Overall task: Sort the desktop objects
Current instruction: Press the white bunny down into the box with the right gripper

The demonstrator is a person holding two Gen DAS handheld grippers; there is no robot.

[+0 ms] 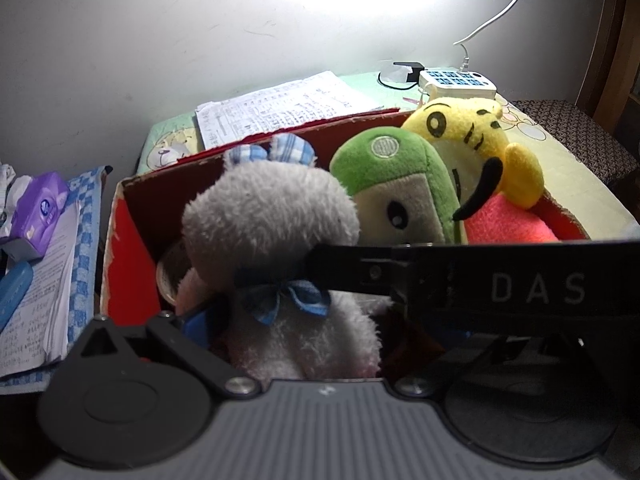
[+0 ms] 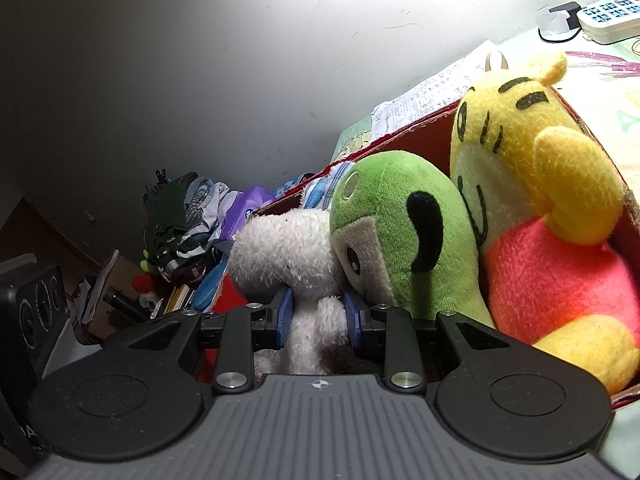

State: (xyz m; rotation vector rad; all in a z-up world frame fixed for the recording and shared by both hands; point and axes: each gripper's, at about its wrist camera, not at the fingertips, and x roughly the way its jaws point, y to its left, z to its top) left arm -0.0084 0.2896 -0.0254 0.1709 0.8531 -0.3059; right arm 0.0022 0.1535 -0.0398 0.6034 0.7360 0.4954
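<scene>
tissue pack [image 1: 40, 210]: far left, purple, sitting on papers and well apart from the box, so we're ignoring it for now.

red box [image 1: 124, 248]: open cardboard box on the surface, holding three plush toys in a row.

white plush [image 1: 276, 240]: leftmost in the box, upright, blue checked bow at the neck. This is the one we're working on.

right tongs [image 2: 316, 316]: squeezed narrow on the white plush's lower body, blue pads [image 2: 285, 312] pressed into the fur on both sides (solid hold, as far as we can judge).

left tongs [image 1: 320, 280]: one black finger crosses in front of the plush at bow height. We can't tell how wide they stand, the other finger is mostly hidden.

green plush [image 1: 394, 184]: middle, leaning against the white one.

yellow bear [image 1: 480, 152]: rightmost, red shirt, propped in the box corner.

step: we'd say the white plush is either going in or coming out, can't tell which.

next move: either way, go straight up or down so the leaning green plush doesn't get dragged.
</scene>
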